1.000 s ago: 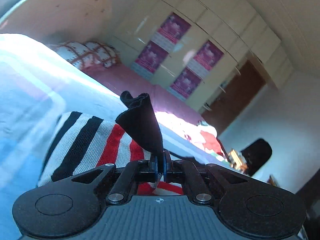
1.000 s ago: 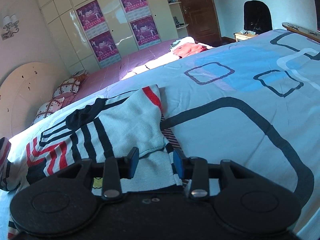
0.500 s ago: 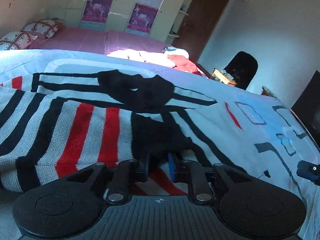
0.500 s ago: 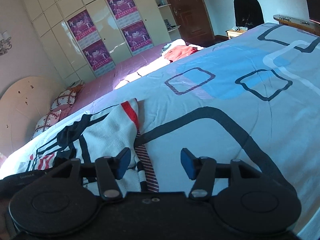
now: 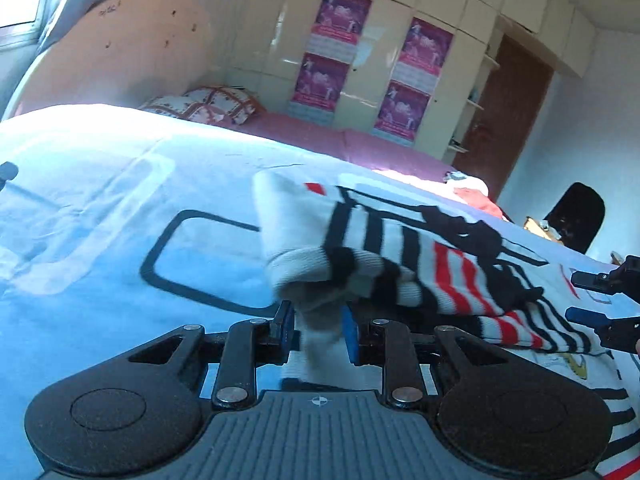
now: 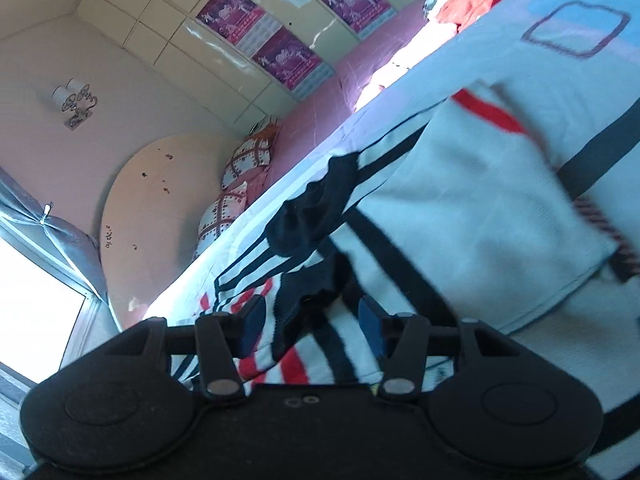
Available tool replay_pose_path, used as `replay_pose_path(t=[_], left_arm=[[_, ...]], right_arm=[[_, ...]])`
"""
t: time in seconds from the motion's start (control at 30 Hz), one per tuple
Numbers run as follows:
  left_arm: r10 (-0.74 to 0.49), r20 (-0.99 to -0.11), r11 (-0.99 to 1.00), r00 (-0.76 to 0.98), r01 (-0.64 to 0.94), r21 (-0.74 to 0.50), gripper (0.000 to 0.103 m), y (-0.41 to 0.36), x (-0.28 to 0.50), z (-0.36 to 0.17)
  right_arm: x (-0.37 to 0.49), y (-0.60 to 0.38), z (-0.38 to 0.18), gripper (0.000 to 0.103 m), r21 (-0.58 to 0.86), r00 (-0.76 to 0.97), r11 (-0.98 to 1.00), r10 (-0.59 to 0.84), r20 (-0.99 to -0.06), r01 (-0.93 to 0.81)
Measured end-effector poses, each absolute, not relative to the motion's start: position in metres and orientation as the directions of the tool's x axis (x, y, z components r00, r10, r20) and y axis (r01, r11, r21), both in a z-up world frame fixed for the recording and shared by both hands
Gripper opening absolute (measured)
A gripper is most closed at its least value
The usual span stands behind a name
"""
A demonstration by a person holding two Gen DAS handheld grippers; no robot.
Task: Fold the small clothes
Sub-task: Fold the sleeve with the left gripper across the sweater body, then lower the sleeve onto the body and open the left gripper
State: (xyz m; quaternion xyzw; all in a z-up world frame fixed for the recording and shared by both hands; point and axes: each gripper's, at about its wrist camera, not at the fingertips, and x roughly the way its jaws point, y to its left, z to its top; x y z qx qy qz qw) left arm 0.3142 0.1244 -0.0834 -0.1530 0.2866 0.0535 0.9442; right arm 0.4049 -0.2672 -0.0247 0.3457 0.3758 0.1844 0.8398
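Observation:
A knit sweater (image 5: 440, 272) with black, white and red stripes lies on the light-blue bedcover (image 5: 120, 240). My left gripper (image 5: 318, 330) sits at the sweater's left end, shut on a bunched white sleeve cuff (image 5: 304, 276) that fills the gap between its blue pads. The right gripper (image 6: 310, 320) is tilted over the striped middle of the sweater (image 6: 460, 208). Its jaws are closing, with fabric lying between the pads and neither pad pressing on it. In the left wrist view the right gripper (image 5: 572, 296) shows at the right edge.
A pink bed with patterned pillows (image 5: 208, 102) and a rounded headboard (image 5: 132, 48) stands beyond. A pile of red and white clothes (image 5: 472, 192) lies at the bedcover's far edge. A wardrobe with purple posters (image 5: 360, 60), a brown door (image 5: 508, 112) and a black chair (image 5: 576, 220) line the room.
The left gripper let go of the black fabric it held up, moved to the sweater's left end and now grips the white cuff. The right gripper opened wider, rolled and shifted over the stripes.

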Motion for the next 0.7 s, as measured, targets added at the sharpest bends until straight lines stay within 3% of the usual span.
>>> replay_pose_path(t=[0.23, 0.37, 0.4, 0.7], left_arm=[[-0.072, -0.574, 0.934, 0.816, -0.147, -0.327, 0.025, 0.139, 0.349, -0.104], [-0.067, -0.58, 0.935, 0.812, -0.152, -0.321, 0.025, 0.135, 0.364, -0.109], [-0.065, -0.58, 0.937, 0.812, -0.15, -0.316, 0.025, 0.133, 0.365, -0.109], [-0.058, -0.592, 0.944, 0.804, -0.15, -0.295, 0.025, 0.13, 0.372, -0.111]], right_arm=[[0.426, -0.223, -0.04, 0.043, 0.691, 0.611, 0.723, 0.541, -0.578, 0.014], [0.431, -0.214, -0.042, 0.012, 0.631, 0.616, 0.775, 0.482, -0.623, 0.032], [0.433, -0.213, -0.041, 0.009, 0.619, 0.619, 0.784, 0.472, -0.628, 0.03], [0.402, -0.246, 0.022, 0.007, 0.448, 0.806, 0.891, 0.318, -0.499, -0.074]])
